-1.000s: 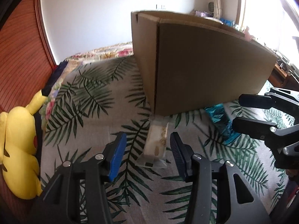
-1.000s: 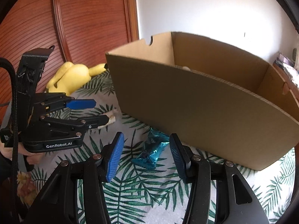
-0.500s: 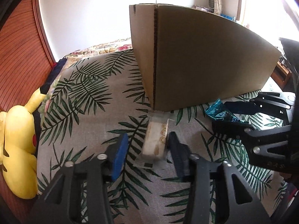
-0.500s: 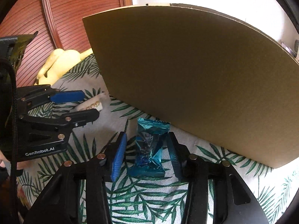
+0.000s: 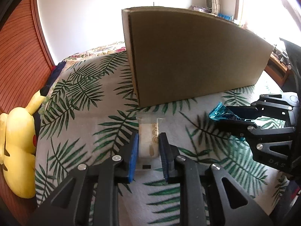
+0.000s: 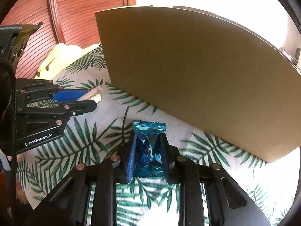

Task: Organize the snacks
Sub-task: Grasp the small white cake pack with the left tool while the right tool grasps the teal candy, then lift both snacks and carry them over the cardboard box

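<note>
Just in front of the box (image 5: 191, 56), on the palm-print bedspread (image 5: 79, 113), the pale snack (image 5: 149, 141) is pinched by the left hand-held gripper (image 5: 148, 154), whose jaws have just been closing. The blue packet (image 6: 147, 146) is clamped likewise by the right hand-held gripper (image 6: 147, 156), a little further along the box wall. Both should be lifted straight up, held firmly, and carried clear of the box rim before being released inside.
</note>
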